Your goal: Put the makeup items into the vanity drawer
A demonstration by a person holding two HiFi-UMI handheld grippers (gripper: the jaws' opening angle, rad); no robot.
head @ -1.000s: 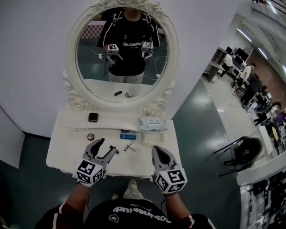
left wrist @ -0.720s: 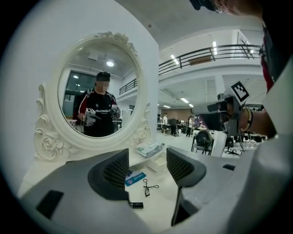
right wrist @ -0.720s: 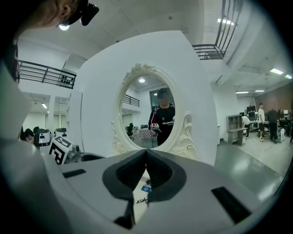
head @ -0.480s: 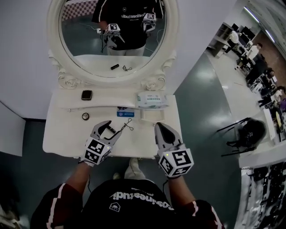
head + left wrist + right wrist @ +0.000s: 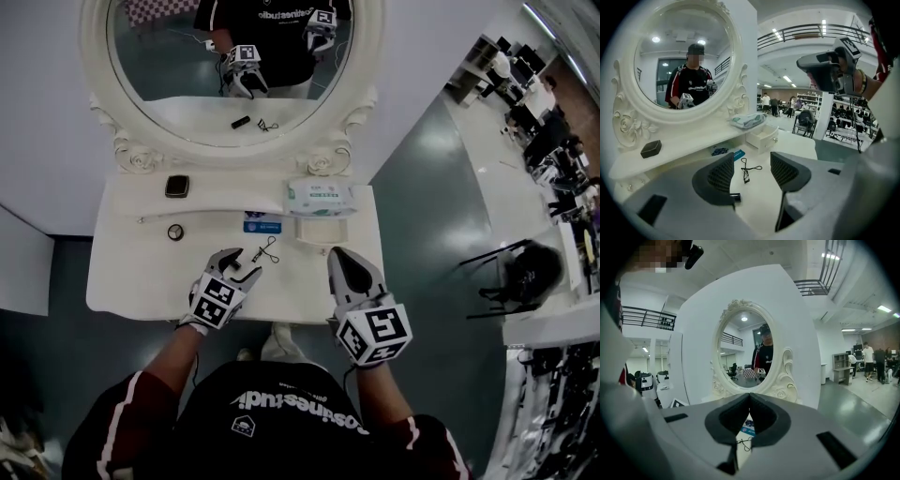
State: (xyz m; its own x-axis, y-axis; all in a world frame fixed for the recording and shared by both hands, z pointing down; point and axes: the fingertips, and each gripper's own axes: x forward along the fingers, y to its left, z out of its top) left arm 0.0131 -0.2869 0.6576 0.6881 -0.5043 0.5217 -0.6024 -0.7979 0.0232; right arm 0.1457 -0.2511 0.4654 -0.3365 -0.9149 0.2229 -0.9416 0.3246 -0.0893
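On the white vanity top (image 5: 122, 281) an eyelash curler (image 5: 269, 248) lies near the middle, with a blue packet (image 5: 262, 223) behind it. A round pot (image 5: 174, 232) sits to the left and a black compact (image 5: 176, 186) on the raised shelf. The small drawer (image 5: 322, 230) stands open at the right. My left gripper (image 5: 241, 264) is open just short of the curler (image 5: 746, 171), and a small black tube (image 5: 734, 197) lies by its left jaw. My right gripper (image 5: 337, 255) is shut and empty, below the drawer. In the right gripper view the right gripper (image 5: 750, 399) faces the mirror (image 5: 747, 352).
A pack of wipes (image 5: 321, 196) lies on the shelf above the drawer. A thin stick (image 5: 164, 217) rests along the shelf's front edge. The oval mirror (image 5: 234, 56) rises behind. Grey floor lies right of the vanity, with a chair (image 5: 525, 272) farther off.
My left gripper has moved forward and right, close to the eyelash curler, still open. The right gripper has stayed shut in much the same place. The head view has tilted down.
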